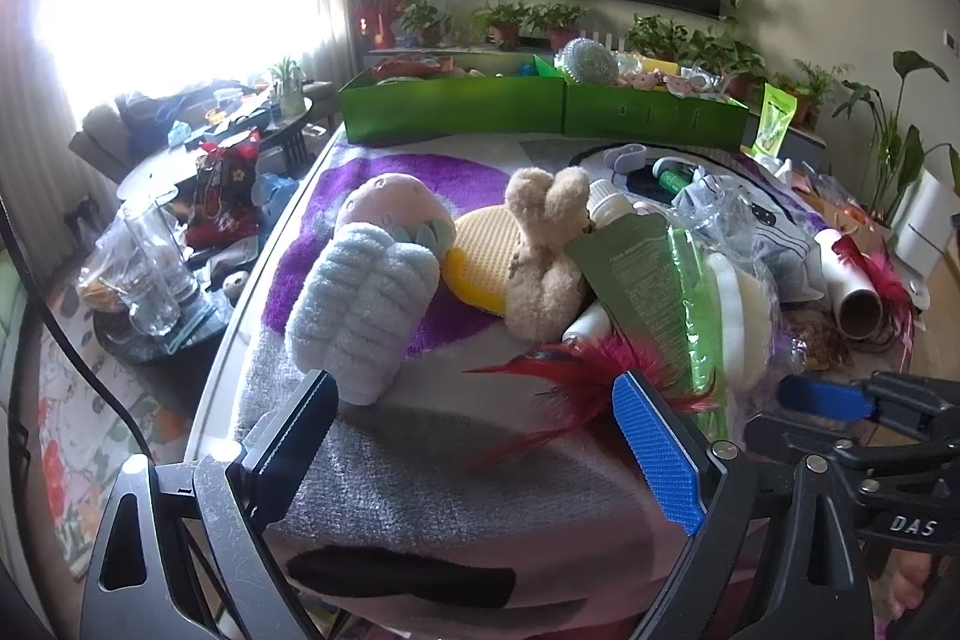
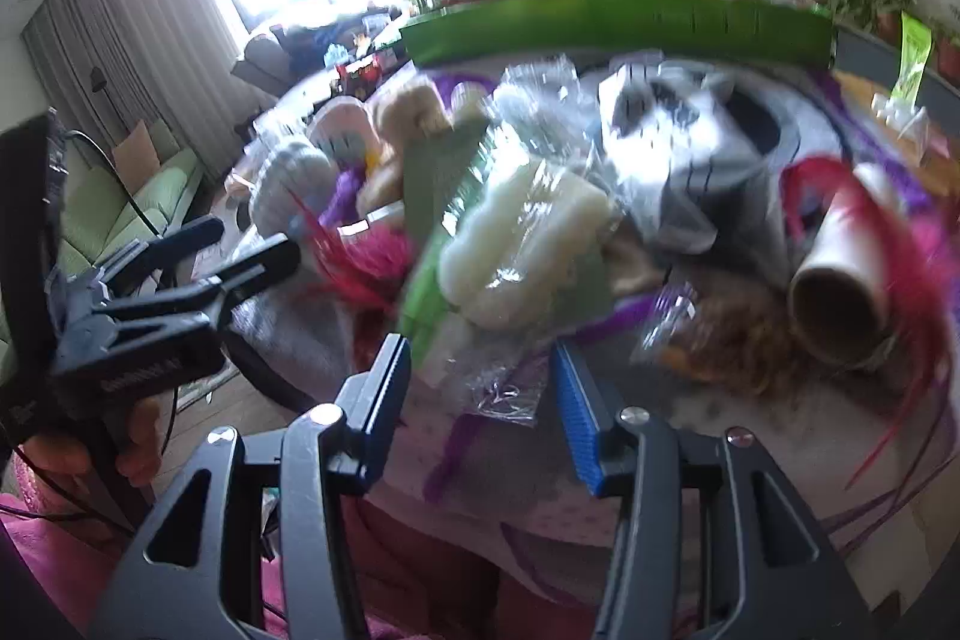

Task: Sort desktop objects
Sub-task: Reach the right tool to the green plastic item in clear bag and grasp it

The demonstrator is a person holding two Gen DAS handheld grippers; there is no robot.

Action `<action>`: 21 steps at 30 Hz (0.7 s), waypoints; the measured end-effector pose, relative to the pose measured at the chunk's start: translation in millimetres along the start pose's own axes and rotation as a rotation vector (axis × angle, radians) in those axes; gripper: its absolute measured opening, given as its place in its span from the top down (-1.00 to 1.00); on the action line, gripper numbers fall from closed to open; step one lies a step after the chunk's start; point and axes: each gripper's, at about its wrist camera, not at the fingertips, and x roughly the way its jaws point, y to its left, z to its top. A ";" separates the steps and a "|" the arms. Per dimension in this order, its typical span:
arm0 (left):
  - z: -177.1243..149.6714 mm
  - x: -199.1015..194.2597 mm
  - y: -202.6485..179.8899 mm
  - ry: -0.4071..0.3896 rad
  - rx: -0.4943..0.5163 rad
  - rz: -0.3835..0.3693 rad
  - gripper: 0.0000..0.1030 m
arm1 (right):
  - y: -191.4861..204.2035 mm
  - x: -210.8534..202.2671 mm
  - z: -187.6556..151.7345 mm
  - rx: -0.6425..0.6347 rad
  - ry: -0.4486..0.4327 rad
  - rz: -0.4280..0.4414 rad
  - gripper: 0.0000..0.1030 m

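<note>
On the table (image 1: pixel 372 466) a rolled towel (image 1: pixel 360 304) stands at the near left, with a strawberry toy (image 1: pixel 393 211) just behind it. To the right of these a round pad (image 1: pixel 483 259) lies flat, and a plush rabbit (image 1: pixel 546 256) rests against its right edge. Right of the rabbit lies a flat packet (image 1: pixel 636 280), then a bagged sponge (image 1: pixel 741 310). A feather (image 1: pixel 576 370) lies in front of the packet. A cardboard tube (image 1: pixel 852 286) lies at the far right. Two boxes (image 1: pixel 540 109) stand side by side along the table's far edge, holding small items.
</note>
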 end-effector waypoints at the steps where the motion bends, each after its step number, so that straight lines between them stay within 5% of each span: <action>1: 0.6 -0.1 0.7 -0.004 0.000 0.000 -0.81 | -1.1 2.7 -0.3 0.008 0.012 0.008 0.15; 12: 1.7 -7.3 20.3 -0.038 -0.044 0.044 -0.81 | 22.1 43.3 19.5 0.028 0.078 0.268 0.13; 17: -1.6 -7.3 12.7 -0.030 -0.013 0.010 -0.81 | 26.1 43.4 19.1 -0.011 0.114 0.261 0.13; 21: -5.7 -5.5 -1.5 -0.003 0.029 -0.050 -0.81 | 10.6 19.0 22.7 -0.025 0.058 0.161 0.05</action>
